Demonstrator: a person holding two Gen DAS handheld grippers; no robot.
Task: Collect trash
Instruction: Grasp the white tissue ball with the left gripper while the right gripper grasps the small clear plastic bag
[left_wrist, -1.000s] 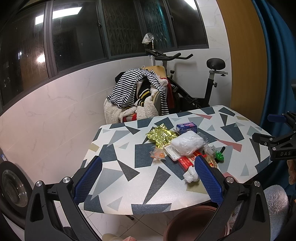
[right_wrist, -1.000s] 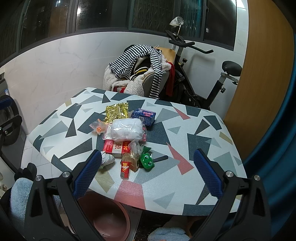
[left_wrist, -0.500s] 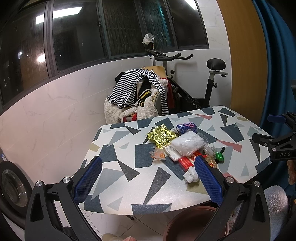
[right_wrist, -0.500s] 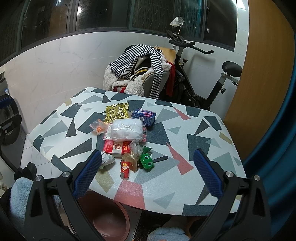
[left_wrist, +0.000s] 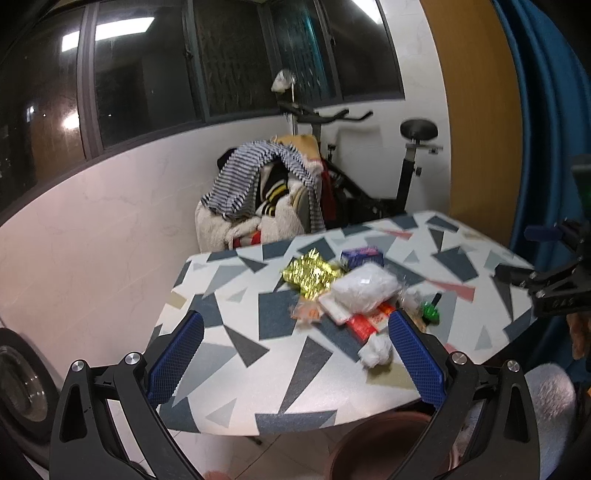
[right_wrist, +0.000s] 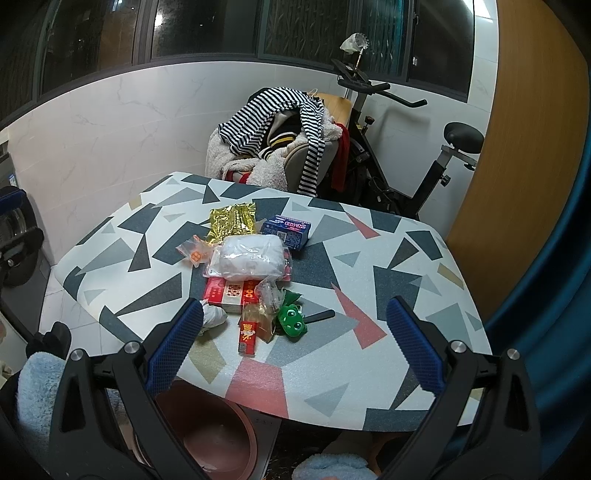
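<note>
both tongs stand wide and hold nothing: the left tongs (left_wrist: 295, 363) fill the lower edge of the left wrist view, the right tongs (right_wrist: 293, 347) the lower edge of the right wrist view, each short of the trash. the trash lies in a loose heap mid-frame on the patterned desk (right_wrist: 388, 280): a gold foil wrapper (right_wrist: 232, 222) and a blue box (right_wrist: 286, 230) at the far side, a white plastic bag (right_wrist: 253, 258) on a red box (right_wrist: 229, 293), a small orange packet (right_wrist: 195, 253) to its left, a crumpled white tissue (right_wrist: 212, 316) by the near edge, a red and yellow stick pack (right_wrist: 248, 334) and a green frog toy (right_wrist: 291, 319) beside it. a brown basin (right_wrist: 214, 439) sits on the floor below the desk, lower centre of the frame.
</note>
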